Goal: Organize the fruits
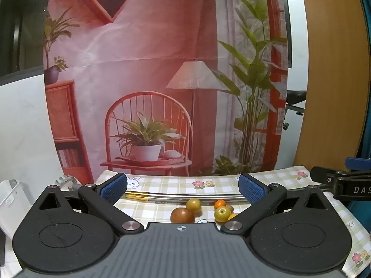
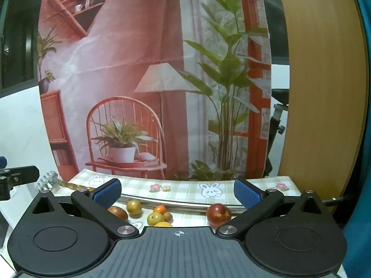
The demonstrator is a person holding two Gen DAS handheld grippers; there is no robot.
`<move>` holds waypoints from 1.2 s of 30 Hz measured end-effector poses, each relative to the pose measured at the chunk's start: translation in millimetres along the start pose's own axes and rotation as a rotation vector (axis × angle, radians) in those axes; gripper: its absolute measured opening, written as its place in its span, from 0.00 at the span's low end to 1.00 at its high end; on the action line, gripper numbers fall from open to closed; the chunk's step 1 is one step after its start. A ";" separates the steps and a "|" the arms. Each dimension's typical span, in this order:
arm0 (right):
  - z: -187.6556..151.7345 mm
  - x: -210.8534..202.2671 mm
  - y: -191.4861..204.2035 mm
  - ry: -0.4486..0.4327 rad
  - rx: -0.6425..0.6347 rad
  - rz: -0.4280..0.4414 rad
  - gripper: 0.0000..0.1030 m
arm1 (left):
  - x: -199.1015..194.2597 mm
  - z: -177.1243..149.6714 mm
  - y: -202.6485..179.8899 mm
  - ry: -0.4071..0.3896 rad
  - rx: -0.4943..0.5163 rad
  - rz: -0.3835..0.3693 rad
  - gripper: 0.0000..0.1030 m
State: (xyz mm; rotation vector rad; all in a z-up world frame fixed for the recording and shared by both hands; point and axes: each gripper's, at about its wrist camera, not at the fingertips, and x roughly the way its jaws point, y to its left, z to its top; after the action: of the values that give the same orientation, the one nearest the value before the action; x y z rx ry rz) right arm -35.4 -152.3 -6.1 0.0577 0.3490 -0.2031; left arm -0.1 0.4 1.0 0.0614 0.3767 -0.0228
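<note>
A printed fabric backdrop (image 1: 148,74) showing a red chair, potted plants, a floor lamp and bookshelves hangs behind the desk (image 1: 162,183) with its checked bunny-and-flower cloth, flanked by a white wall (image 1: 20,120) on the left and a wooden panel (image 1: 329,69) on the right.

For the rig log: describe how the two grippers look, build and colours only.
Both match. The left gripper and right gripper each have black linkage arms on round black hubs, silver pivot pins, and blue textured pads on the fingertips. A ribbed grey body sits between the hubs, marked with a small white crosshair. From the left camera, white letters "DAS" show on the right one's side. No cables or sleeves visible.
</note>
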 end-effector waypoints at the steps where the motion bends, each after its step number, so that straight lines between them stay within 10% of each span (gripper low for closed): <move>1: 0.2 0.1 -0.3 0.011 0.005 0.004 1.00 | 1.1 1.1 2.8 0.003 -0.010 0.000 1.00; 36: 2.1 -5.7 -4.5 -0.014 0.019 -0.003 1.00 | -2.4 -4.1 4.1 -0.014 -0.003 -0.028 1.00</move>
State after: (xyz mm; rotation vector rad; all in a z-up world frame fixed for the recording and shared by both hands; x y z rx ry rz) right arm -40.9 -155.8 -2.2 0.0748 0.3330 -0.2093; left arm -3.8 4.8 -1.6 0.0529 0.3633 -0.0502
